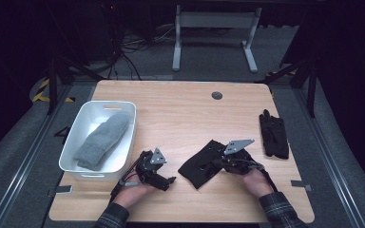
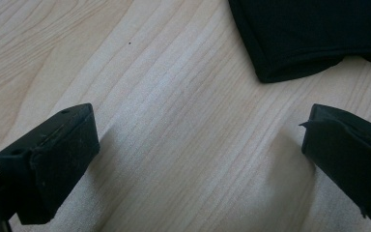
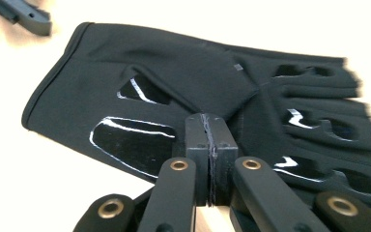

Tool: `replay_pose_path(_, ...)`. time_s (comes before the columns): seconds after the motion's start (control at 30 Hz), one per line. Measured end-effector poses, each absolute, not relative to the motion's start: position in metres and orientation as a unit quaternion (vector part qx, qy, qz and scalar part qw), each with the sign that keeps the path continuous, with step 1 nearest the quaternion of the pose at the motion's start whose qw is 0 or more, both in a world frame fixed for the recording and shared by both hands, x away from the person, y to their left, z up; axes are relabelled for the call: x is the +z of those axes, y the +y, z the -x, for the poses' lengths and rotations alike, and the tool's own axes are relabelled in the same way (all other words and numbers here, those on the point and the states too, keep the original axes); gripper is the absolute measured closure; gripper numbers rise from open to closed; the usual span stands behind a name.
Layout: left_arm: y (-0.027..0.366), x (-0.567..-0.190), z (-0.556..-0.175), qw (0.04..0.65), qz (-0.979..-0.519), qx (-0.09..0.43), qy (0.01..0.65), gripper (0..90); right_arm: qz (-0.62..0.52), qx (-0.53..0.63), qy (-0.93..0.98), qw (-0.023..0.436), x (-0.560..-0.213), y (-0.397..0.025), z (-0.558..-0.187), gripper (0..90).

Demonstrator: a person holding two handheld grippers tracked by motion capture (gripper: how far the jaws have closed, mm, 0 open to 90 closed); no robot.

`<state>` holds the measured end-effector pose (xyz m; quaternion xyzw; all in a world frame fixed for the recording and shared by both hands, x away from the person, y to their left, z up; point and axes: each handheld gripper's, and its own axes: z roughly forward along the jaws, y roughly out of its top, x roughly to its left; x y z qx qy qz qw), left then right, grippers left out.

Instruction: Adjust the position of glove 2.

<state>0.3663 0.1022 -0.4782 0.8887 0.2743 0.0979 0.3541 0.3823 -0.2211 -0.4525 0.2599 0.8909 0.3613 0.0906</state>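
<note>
Wood desk (image 1: 180, 114) in a dark room, white bin (image 1: 76, 137) at the left with a grey mitten (image 1: 102, 140) in it. The right hand-held gripper (image 3: 207, 133) has its jaws pressed together, pinching a black glove (image 3: 140, 92) lying flat near the front middle. The left hand-held gripper (image 2: 193, 145) is spread wide over bare wood just beside the glove's cuff (not touching). Another black glove (image 1: 273, 135) lies at the right edge.

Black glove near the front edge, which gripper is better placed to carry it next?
Right. The right gripper is shut on the black glove, while the left gripper is open over bare table beside it.
</note>
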Motion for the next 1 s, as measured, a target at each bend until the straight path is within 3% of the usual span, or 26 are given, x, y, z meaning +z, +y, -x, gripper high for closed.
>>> replay_pose_path(0.2, 0.102, -0.478, -0.367, 0.354, -0.889, 0.097, 0.274, 0.0, -0.322, 0.365, 0.863, 0.135, -0.439, -0.259, -0.388, 90.0)
replay_pose_path(0.4, 0.102, -0.478, -0.367, 0.354, -0.889, 0.097, 0.273, 0.0, -0.373, 0.364, 0.842, 0.139, -0.443, -0.287, -0.405, 90.0)
replay_pose_path(1.0, 0.102, -0.478, -0.367, 0.354, -0.889, 0.097, 0.273, 0.0, -0.338, 0.369, 0.857, 0.121, -0.452, -0.226, -0.451, 90.0)
